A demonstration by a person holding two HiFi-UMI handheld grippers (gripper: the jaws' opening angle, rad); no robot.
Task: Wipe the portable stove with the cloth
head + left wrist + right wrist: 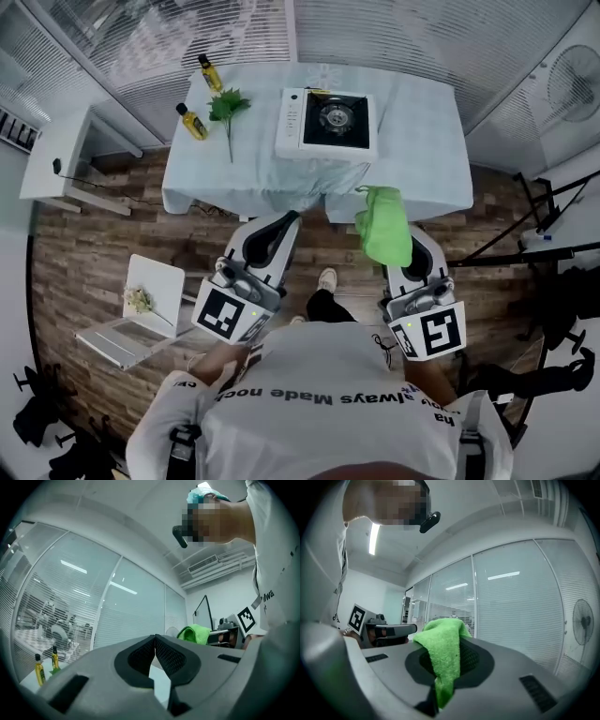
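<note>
The white portable stove (325, 123) with its black top and round burner sits on the table (422, 112), towards its front edge. I stand back from the table, and both grippers are held near my body, short of it. My right gripper (387, 217) is shut on the green cloth (383, 225), which drapes over its jaws; the cloth (443, 656) hangs between the pads in the right gripper view. My left gripper (289, 221) is shut with nothing in it, its fingertips (154, 641) meeting. The green cloth (194, 633) shows to its right.
Two small oil bottles (193, 122) and a green plant sprig (227, 108) lie on the table's left part. A white side table (58, 155) stands at far left, an open white box (141, 309) on the wooden floor by my left. A fan (572, 80) stands at far right.
</note>
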